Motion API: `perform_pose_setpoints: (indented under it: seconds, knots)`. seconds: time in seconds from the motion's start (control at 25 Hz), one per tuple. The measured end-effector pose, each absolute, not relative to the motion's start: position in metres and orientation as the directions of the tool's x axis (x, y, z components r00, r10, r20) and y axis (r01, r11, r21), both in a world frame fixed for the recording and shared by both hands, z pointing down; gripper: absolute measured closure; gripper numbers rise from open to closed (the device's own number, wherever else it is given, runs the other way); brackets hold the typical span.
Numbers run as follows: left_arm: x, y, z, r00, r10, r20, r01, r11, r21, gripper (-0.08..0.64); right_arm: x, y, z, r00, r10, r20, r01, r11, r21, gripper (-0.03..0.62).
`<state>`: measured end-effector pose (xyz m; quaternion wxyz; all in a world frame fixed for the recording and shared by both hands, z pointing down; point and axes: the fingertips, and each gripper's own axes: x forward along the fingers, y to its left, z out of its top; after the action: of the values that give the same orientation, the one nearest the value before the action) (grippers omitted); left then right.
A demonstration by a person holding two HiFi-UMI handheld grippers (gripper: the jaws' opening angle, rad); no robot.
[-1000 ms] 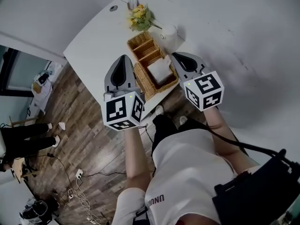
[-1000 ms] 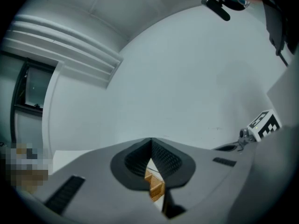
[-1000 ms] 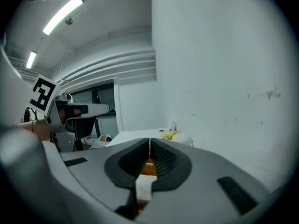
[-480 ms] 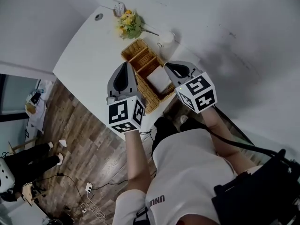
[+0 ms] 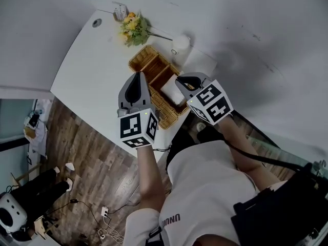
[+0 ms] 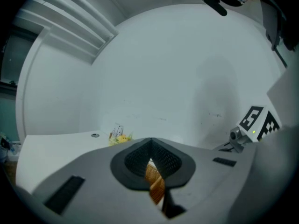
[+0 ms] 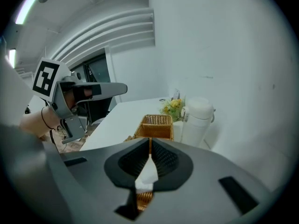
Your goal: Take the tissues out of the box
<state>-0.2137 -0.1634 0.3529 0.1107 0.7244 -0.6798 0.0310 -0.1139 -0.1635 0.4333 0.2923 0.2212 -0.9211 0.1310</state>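
A wicker box [image 5: 149,60] with several compartments stands on the white table [image 5: 95,70]. White tissues [image 5: 169,89] lie in its near compartment. My left gripper [image 5: 137,76] hovers over the box's left side, jaws shut with nothing held; wicker [image 6: 154,181] shows below its closed tips [image 6: 150,143]. My right gripper [image 5: 183,79] hangs just right of and above the tissues, jaws shut. Under its closed tips [image 7: 149,143] the tissues [image 7: 147,175] show in the slit, with the box's far compartments [image 7: 156,124] beyond. I cannot tell whether it touches them.
A yellow flower bunch [image 5: 132,27] and a white jug [image 5: 180,42] stand behind the box, near the wall; the jug [image 7: 196,120] is right of the box. The table's near edge runs just under my grippers, with wooden floor below.
Both grippers have drawn nearer to the box. The right one has slid left until it sits next to the tissues. Both stay shut.
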Motion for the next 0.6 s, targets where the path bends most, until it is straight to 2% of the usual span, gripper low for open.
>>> perform_pose_setpoints:
  seconds: [0.28, 0.52, 0.6]
  knots:
    - [-0.214, -0.172, 0.369, 0.129, -0.968, 0.216, -0.984, -0.098, 0.149, 0.55, -0.121, -0.158, 0.457, -0.681, -0.288, 0.673, -0.475, 0.874, -0.106, 0.569]
    - [-0.219, -0.176, 0.378, 0.153, -0.962, 0.228, -0.977, -0.113, 0.18, 0.549, -0.12, -0.163, 0.472, -0.622, -0.305, 0.721, -0.513, 0.855, -0.08, 0.565]
    - [-0.219, -0.177, 0.382, 0.162, -0.959, 0.232, -0.975, -0.119, 0.187, 0.549, -0.121, -0.163, 0.476, -0.614, -0.298, 0.731, -0.513, 0.854, -0.082, 0.539]
